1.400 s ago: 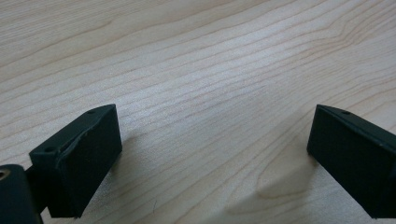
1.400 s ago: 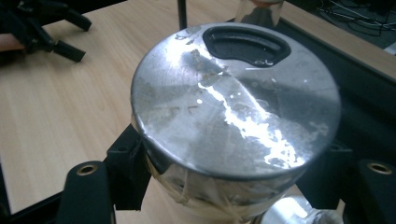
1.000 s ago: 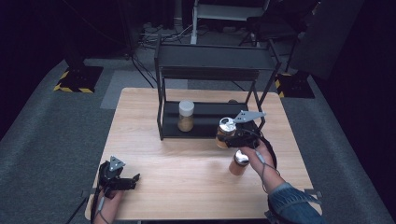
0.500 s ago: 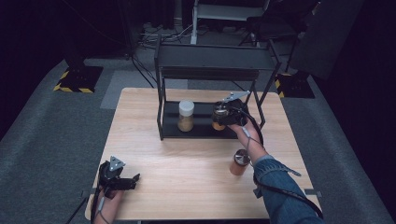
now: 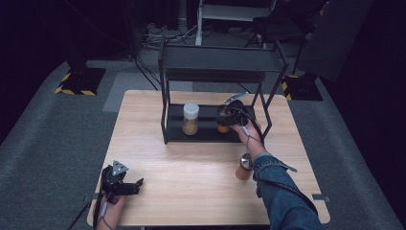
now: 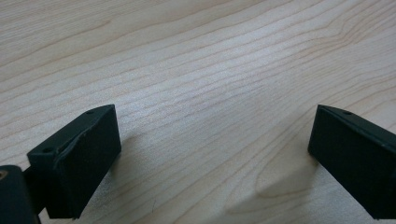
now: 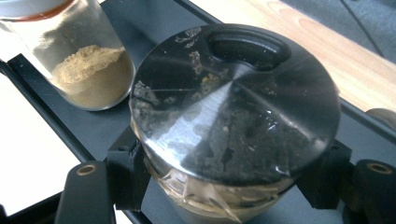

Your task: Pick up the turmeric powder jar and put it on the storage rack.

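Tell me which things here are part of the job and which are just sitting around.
In the job:
- right gripper, shut on the metal-lid jar
- black rack, jar over its lower shelf
- white-lid jar on that shelf
- third jar on the table, likely next

Lying about:
- left gripper, open, idle
- floor stands with striped bases
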{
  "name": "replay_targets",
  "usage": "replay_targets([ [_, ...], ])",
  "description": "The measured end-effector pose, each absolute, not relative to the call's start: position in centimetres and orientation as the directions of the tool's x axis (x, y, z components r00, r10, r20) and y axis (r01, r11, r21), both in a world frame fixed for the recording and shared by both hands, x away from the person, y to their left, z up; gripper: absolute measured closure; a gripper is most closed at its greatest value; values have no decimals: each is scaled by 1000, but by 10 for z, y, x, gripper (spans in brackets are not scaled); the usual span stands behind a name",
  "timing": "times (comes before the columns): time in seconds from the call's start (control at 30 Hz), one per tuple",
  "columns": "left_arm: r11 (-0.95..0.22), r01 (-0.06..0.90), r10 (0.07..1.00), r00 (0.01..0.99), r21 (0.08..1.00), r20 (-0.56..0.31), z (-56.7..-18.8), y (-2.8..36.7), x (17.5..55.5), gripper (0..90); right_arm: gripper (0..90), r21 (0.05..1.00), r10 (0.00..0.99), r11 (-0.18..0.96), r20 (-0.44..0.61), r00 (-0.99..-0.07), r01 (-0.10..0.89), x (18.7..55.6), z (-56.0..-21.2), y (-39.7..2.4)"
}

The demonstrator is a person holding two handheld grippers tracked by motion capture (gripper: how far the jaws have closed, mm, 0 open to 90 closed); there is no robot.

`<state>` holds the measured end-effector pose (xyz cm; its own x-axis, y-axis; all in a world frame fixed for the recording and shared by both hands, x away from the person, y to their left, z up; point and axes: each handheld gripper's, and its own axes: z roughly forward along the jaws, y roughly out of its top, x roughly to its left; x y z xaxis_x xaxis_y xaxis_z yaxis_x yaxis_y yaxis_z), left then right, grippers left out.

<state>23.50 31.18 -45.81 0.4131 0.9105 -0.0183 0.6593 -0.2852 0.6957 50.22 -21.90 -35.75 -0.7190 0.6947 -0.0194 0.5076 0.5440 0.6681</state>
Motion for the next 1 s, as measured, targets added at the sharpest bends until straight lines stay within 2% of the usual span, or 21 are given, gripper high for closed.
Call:
replay_targets([
  [0.5,-285,659,910,413,696,-18,-458,312,235,24,305,625,684,566,9,-729,538,513,-366,-216],
  [0.73,-285,659,910,413,696,-18,-458,312,235,24,120,630,704,547,11,-710,552,505,-355,-218],
  [1.0,-285,659,911,413,695,-18,-458,312,235,24,69,704,700,510,-6,-714,495,454,-333,-245],
])
